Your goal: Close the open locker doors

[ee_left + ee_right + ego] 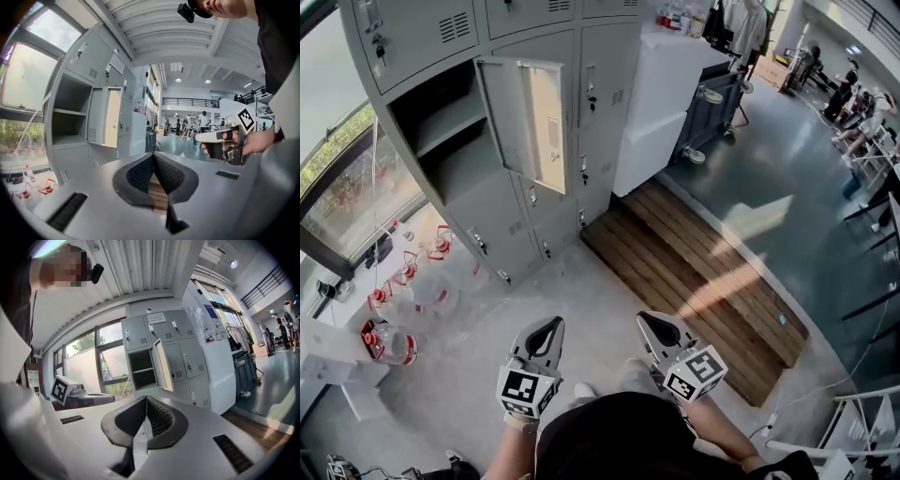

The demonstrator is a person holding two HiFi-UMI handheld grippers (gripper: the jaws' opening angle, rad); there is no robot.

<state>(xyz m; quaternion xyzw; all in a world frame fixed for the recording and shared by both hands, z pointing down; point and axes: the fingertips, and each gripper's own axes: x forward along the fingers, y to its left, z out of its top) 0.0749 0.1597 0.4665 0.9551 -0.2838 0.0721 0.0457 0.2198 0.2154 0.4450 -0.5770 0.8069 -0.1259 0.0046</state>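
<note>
A bank of grey lockers (422,28) stands ahead. One locker door (525,117) hangs open, swung out to the right, and shows an empty compartment with a shelf (441,127). The same open door (105,117) shows in the left gripper view, and the open door (161,364) in the right gripper view. My left gripper (546,330) and right gripper (654,328) are held low in front of the person's body, well short of the lockers. Both are shut with nothing between the jaws.
Several water jugs with red caps (389,342) stand on the floor at the left by a window. A wooden slatted platform (694,281) lies at the right. A white cabinet (661,89) stands beside the lockers. People stand far off in the hall (844,89).
</note>
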